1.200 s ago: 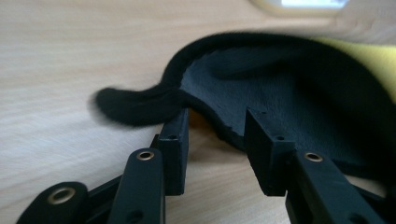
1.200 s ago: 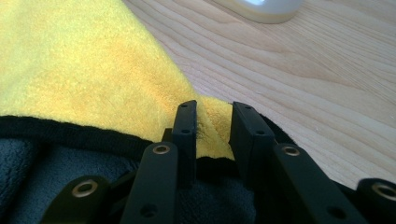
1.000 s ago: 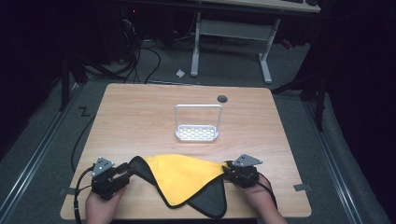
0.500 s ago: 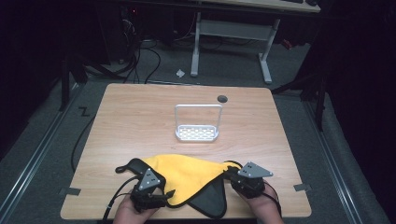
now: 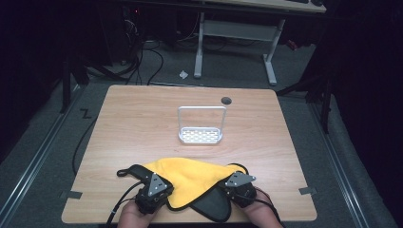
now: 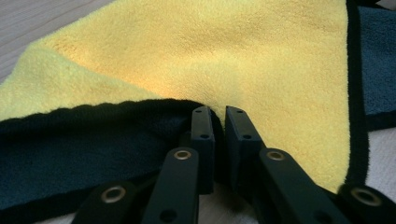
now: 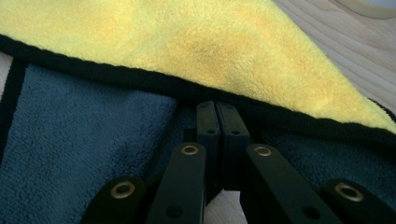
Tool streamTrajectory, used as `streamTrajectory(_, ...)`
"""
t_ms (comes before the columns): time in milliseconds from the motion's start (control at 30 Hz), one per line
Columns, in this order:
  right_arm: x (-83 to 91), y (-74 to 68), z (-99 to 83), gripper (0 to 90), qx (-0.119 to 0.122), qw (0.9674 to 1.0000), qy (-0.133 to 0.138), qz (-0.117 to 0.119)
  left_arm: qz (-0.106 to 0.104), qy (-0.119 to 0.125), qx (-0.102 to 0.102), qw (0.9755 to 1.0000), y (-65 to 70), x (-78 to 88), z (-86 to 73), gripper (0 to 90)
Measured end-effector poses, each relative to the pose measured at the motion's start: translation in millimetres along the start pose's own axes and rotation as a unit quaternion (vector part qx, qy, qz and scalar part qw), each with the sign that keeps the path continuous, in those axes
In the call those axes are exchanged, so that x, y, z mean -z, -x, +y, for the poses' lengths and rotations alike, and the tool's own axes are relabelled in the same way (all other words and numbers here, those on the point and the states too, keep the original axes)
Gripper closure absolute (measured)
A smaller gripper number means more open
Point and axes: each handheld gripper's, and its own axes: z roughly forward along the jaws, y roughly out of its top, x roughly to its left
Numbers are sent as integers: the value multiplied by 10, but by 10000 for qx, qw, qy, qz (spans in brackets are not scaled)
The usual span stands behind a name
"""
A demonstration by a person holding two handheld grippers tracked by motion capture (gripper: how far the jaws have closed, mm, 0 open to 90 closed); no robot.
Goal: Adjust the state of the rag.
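While your left gripper (image 6: 217, 122) has just closed its jaws on the black hem where the cloth (image 5: 190, 178) folds over, your right gripper (image 7: 216, 116) has just pressed its jaws together on the hem of the opposite corner. You have a fleecy cloth, yellow on one face and dark grey-blue on the other, edged in black, lying at the table's (image 5: 133, 118) six o'clock edge. Toward twelve o'clock stands a white rack (image 5: 201, 135), well apart, with bare wood between.
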Motion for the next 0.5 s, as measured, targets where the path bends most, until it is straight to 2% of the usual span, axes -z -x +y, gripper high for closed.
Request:
streamTrajectory(133, 21, 62, -33, 900, -83, 9999, 2, -81, -11, 246, 148, 9996, -42, 63, 21, 844)
streamTrajectory(300, 75, 273, -117, 900, -375, 9990, -13, -229, 116, 575, 367, 9976, -158, 178, 48, 842)
streamTrajectory(500, 153, 514, -224, 900, -672, 9966, -44, -474, 235, 894, 816, 9924, -373, 291, 12, 842)
